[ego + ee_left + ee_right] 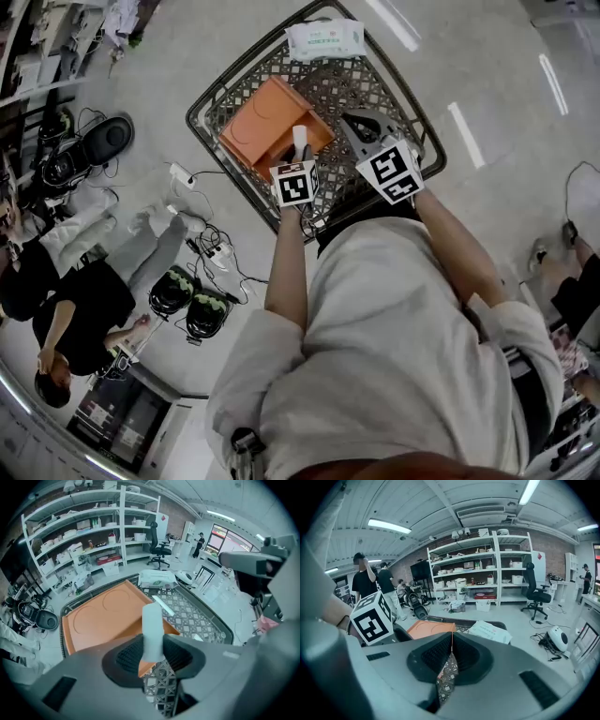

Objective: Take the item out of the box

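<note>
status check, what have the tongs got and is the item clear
Left tongs shut on white tube. Right tongs shut, empty. Tube held up over the edge of the orange box in the basket. Nothing in the way.

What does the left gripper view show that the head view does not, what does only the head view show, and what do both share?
Only the left gripper view: the shelves and the office chair behind the basket, and, close up, the left gripper with its jaws closed on the white item.
Only the head view: the marker cubes on the grippers, the person's arms, and the cables on the floor.
Both: the orange box, the white pack, the wire basket and the right gripper.
</note>
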`<state>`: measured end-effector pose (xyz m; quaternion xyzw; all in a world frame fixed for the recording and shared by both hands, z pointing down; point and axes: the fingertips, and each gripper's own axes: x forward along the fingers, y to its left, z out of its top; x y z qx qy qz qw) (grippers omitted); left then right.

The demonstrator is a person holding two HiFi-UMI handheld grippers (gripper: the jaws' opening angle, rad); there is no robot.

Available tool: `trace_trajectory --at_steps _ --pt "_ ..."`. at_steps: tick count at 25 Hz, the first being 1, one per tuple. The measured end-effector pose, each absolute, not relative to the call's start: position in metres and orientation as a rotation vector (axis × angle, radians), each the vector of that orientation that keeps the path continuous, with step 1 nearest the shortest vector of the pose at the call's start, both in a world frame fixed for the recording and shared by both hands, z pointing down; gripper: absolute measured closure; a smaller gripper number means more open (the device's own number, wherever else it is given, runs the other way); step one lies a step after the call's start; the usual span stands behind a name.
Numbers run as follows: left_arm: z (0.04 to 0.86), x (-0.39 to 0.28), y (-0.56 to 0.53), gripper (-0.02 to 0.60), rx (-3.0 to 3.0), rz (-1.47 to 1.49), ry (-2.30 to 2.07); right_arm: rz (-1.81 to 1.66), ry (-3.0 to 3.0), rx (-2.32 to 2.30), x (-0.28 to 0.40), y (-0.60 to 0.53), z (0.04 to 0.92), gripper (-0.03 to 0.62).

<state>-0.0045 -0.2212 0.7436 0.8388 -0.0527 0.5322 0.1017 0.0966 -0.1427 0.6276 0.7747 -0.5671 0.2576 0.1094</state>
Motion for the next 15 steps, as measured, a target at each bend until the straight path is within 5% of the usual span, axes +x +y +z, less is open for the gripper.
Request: trace_trajectory --at_steps 15 --pt "0.642 -0.026 -0.224 0.449 2.601 1.25 -0.201 0.686 -1.726 2.189 0.049 -0.167 0.58 0.589"
